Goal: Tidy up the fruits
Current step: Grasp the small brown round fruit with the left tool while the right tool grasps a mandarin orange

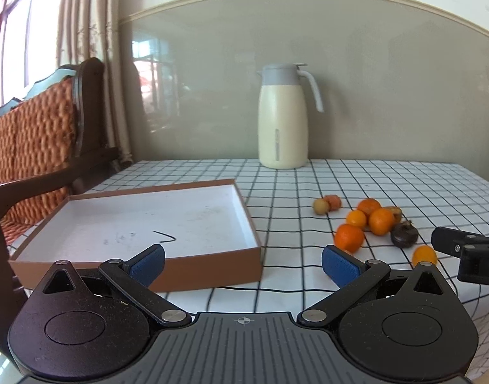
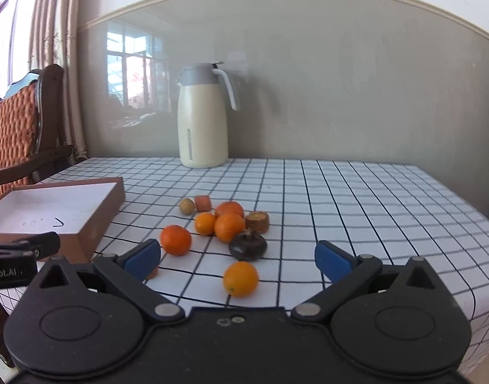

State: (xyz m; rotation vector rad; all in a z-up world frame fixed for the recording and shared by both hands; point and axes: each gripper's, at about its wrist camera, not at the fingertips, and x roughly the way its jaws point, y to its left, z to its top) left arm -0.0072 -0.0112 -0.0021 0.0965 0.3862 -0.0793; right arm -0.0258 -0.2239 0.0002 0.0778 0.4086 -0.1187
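Left wrist view: left gripper (image 1: 243,264) spread wide, holding nothing, over the near wall of a brown box (image 1: 142,267) with nothing in it; one jug (image 1: 282,116) at the bench (image 1: 372,185) back, fruits clustered right of the box. Right wrist view: right gripper (image 2: 238,260) wide open, nothing held; five oranges, nearest (image 2: 240,279) between its fingers, one mangosteen (image 2: 247,245) beyond.

Fruits (image 2: 228,224) right of box (image 2: 84,224); jug (image 2: 202,121) behind

bright daylight from window (image 1: 17,32) at left, glare reflected on glossy wall (image 2: 132,73), soft shadows, fisheye-curved edges, slight blur
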